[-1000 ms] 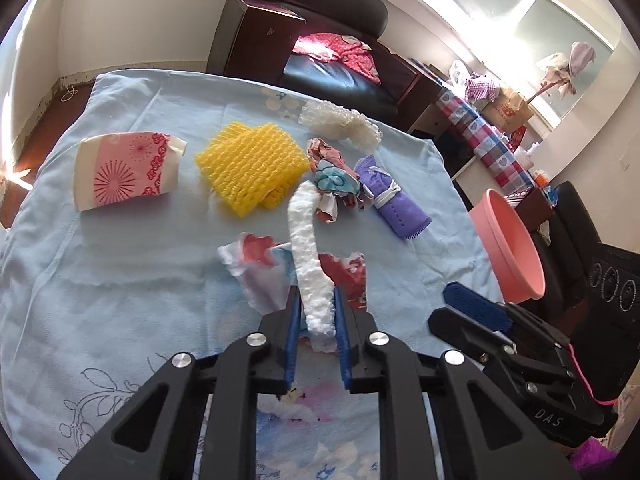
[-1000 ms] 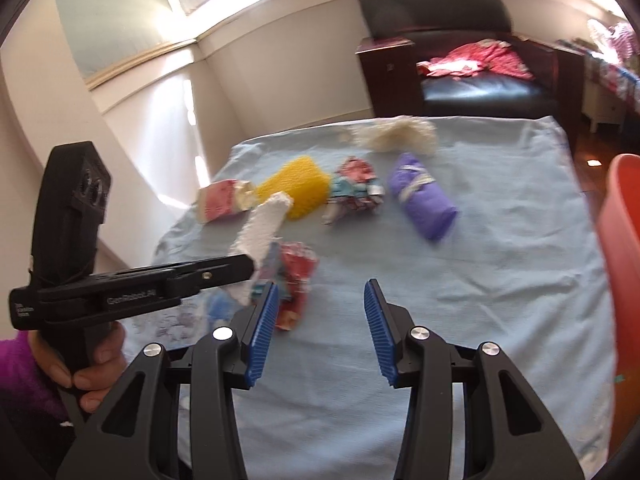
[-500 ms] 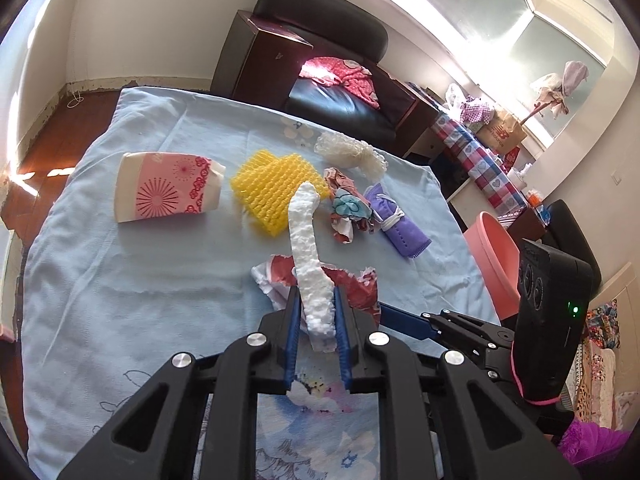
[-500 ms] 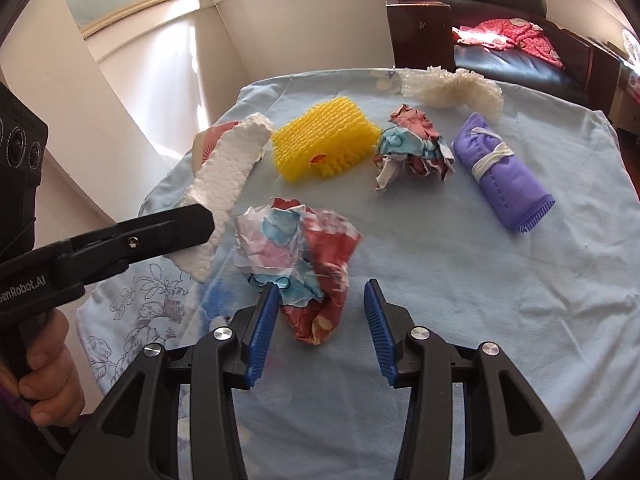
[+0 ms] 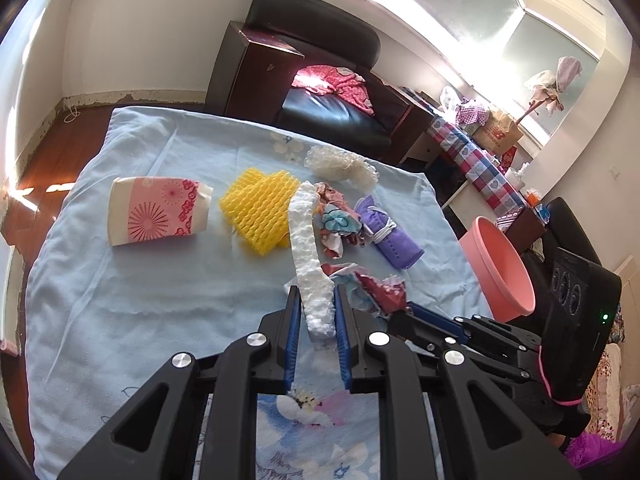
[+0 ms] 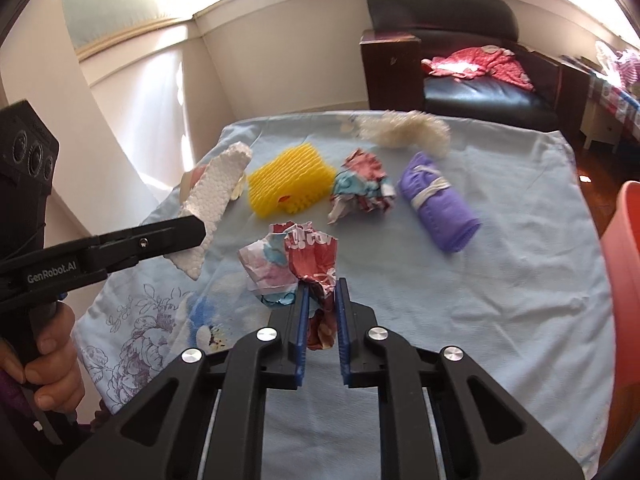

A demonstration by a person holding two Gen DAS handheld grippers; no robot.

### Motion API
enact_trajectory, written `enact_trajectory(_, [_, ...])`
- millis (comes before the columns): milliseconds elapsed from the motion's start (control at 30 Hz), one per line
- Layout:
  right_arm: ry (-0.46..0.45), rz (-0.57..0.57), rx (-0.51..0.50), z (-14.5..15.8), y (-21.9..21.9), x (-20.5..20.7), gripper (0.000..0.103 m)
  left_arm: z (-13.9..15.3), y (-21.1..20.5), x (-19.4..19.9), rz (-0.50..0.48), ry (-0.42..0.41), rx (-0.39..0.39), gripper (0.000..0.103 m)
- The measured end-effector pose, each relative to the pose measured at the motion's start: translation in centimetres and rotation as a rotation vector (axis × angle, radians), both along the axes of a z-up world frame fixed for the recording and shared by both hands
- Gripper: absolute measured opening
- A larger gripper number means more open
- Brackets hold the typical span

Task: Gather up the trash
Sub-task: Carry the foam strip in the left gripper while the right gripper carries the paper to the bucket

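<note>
Seven pieces of trash show on the blue cloth (image 5: pixel 120 300) that covers the table: one paper cup (image 5: pixel 158 210) lying on its side, one yellow foam net (image 5: pixel 260 208), one white foam net (image 5: pixel 340 162), one rolled purple cloth (image 5: pixel 390 236), two crumpled paper wads and one white foam strip (image 5: pixel 310 256). One pink basin (image 5: pixel 500 272) stands off the table's right edge.

The left gripper (image 5: pixel 314 320) is nearly closed and clenched on the lower end of the white foam strip, which slants up and away from the pads, clear of the cloth. The right gripper (image 6: pixel 320 312) has just been closing and now pinches the near wad of red and blue paper (image 6: pixel 296 264); a fold of the paper sits between the blue pads (image 6: pixel 302 320), and the rest bulges out ahead and to the left of them. The second wad (image 6: pixel 362 186) lies further back, between the yellow net and the purple roll, well apart from both grippers.
</note>
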State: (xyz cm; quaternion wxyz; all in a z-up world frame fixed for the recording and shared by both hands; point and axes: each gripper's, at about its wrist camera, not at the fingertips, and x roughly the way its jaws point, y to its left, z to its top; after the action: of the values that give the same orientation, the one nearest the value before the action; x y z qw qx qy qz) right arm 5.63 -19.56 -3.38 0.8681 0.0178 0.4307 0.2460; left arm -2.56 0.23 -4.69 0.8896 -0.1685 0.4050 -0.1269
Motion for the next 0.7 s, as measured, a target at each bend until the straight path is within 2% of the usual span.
enact_trajectory(300, [-0.124, -0.13, 0.01, 3.3, -4.7, -1.1, 0.013, 2.1, -3.1, 0.7, -0.05, -0.072, 0.022, 0.016])
enact_trajectory(700, [-0.27, -0.365, 0.0, 6.8, -12.3, -1.8, 0.013, 6.7, -10.7, 1.9, -0.146, -0.246, 0.063, 0.016])
